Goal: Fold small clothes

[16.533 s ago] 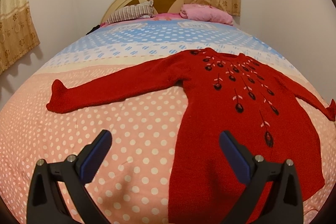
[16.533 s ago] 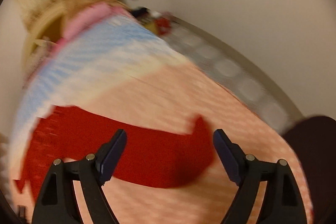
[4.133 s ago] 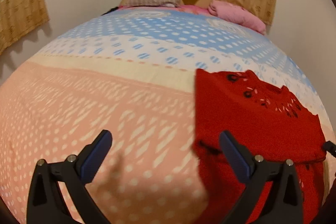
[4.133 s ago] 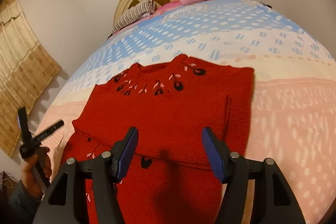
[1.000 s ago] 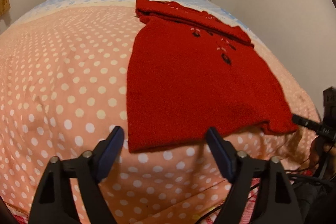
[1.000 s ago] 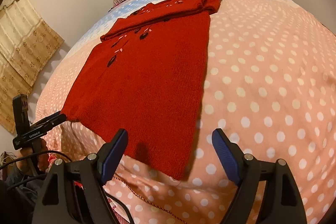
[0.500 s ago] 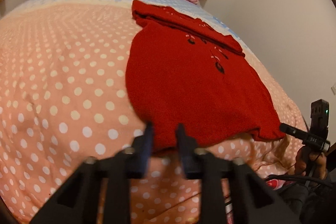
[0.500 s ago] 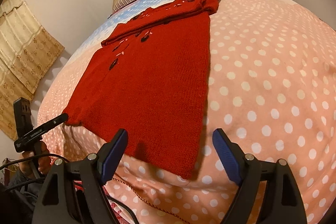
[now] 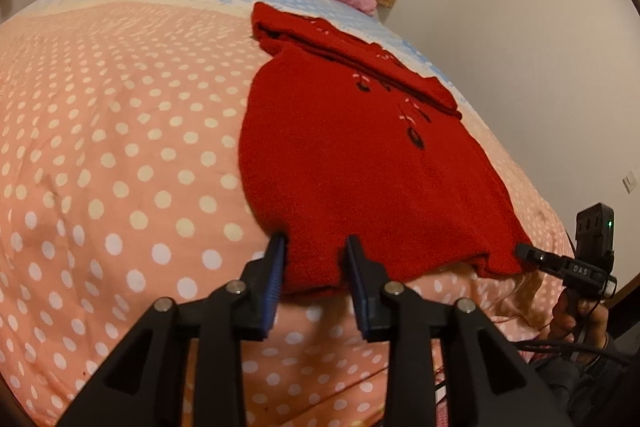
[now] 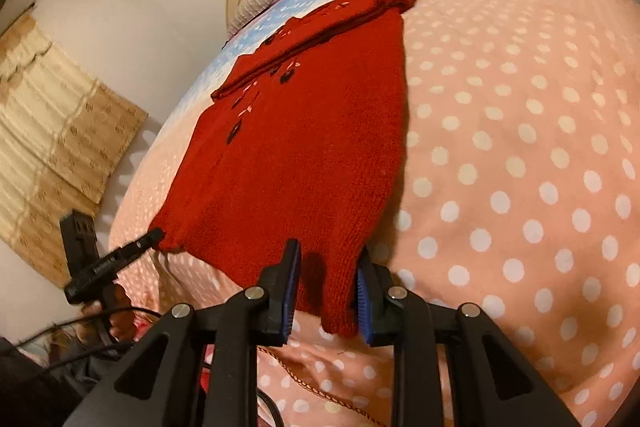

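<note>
Red sweater [image 9: 352, 163] is lying flat on the bed [image 9: 120, 147], sleeves already tucked in across the top, hem hanging near the edge closest to me. I've got one tool on each bottom corner. Left tool [image 9: 314, 277] has the left hem corner bunched between its jaws, though they're easing apart a touch right now, so that grip isn't settled. Right tool [image 10: 326, 293] is closing on the right hem corner, cloth sitting between the blue pads [image 10: 362, 291]. Holding both corners keeps the hem straight, so I reckon the plan is to carry it up toward the collar and halve the thing. Worry: knit is thick and floppy, and a loose pinch on one side would skew the fold.
</note>
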A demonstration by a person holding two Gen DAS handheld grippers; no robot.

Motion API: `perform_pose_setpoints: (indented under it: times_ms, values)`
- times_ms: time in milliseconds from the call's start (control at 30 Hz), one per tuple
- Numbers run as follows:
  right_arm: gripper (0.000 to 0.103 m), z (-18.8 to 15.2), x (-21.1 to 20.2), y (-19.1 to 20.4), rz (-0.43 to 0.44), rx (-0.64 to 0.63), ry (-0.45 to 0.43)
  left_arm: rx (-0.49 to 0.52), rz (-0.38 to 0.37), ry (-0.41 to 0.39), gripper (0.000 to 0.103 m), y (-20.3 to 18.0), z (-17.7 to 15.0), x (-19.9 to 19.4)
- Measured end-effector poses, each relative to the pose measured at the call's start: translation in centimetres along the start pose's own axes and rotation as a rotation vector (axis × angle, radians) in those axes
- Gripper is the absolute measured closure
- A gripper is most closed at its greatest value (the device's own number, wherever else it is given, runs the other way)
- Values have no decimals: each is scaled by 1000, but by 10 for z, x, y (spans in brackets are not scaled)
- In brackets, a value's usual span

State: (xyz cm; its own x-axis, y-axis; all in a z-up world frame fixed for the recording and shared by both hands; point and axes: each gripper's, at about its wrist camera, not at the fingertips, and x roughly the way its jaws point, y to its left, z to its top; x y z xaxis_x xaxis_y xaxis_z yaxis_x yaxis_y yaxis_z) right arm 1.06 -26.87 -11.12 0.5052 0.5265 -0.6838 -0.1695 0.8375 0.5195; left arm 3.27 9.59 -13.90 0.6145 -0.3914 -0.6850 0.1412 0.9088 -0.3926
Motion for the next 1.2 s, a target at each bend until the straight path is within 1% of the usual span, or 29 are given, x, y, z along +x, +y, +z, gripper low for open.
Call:
perform_pose_setpoints:
  times_ms: [33,100,133,167,200,233,333,400,433,467,500,533,567,600,633,667,700,733,767,800,833,900,967,1000,1033,1067,1100,1133,1200]
  values:
    - [77,-1,0,3,-6,-18,0,8,-3,-4,90,1,0,-1]
    - [78,-1,0,5,8,-26,0,-13,-41,-6,91,9,3,-4]
    - [88,0,-1,5,26,-28,0,-32,-62,-25,92,13,5,-9]
    - [94,1,-5,5,38,-29,-9,-48,-106,-47,92,17,9,-17]
    - [94,4,-11,4,57,-28,-24,-47,-139,-73,92,18,12,-27]
    - [95,5,-17,4,78,-28,-35,-30,-149,-100,92,17,14,-36]
    - [96,9,-39,8,117,-58,-81,56,-195,-161,93,3,14,-60]
    - [96,10,-51,9,138,-71,-94,118,-185,-173,97,-9,12,-66]
    - [96,10,-54,8,154,-66,-97,147,-190,-170,97,-15,11,-66]
    - [96,10,-57,7,169,-59,-99,175,-166,-173,97,-19,9,-65]
    - [96,10,-58,6,178,-55,-101,213,-107,-164,97,-23,6,-59]
    - [96,10,-58,5,183,-50,-103,228,-78,-149,97,-24,5,-54]
    - [96,10,-57,4,179,-48,-99,237,-56,-132,97,-22,2,-48]
    - [96,9,-53,2,169,-45,-91,231,-31,-118,94,-20,0,-42]
    - [96,7,-49,-1,163,-37,-84,222,5,-101,94,-16,-1,-37]
    - [96,6,-44,-6,151,-20,-74,210,20,-87,93,-13,-2,-33]
    - [96,5,-41,-11,140,-9,-66,186,28,-75,84,-9,-1,-30]
    - [96,4,-38,-15,131,0,-59,169,37,-74,68,-7,0,-29]
    - [96,3,-36,-18,127,9,-55,153,42,-78,58,-4,0,-29]
    - [96,3,-36,-21,122,14,-53,135,39,-85,39,0,0,-28]
    - [96,3,-36,-24,118,19,-54,113,37,-91,32,4,0,-27]
    - [96,2,-36,-28,120,30,-53,73,6,-70,32,12,-1,-20]
    - [96,1,-35,-30,116,34,-47,43,-28,-42,36,16,-2,-12]
    - [96,0,-33,-30,120,39,-42,43,-41,-50,40,15,-3,-11]
    - [96,-2,-33,-31,122,41,-37,55,-45,-50,47,11,-4,-10]
    - [96,-3,-31,-31,119,38,-33,68,-56,-38,56,9,-4,-9]
    - [96,-3,-31,-31,118,36,-32,77,-82,-23,94,6,-5,-7]
    - [96,-3,-30,-30,121,38,-31,80,-115,-10,94,3,-4,-7]
    - [96,-2,-33,-32,128,44,-39,69,-150,-59,94,1,0,-20]
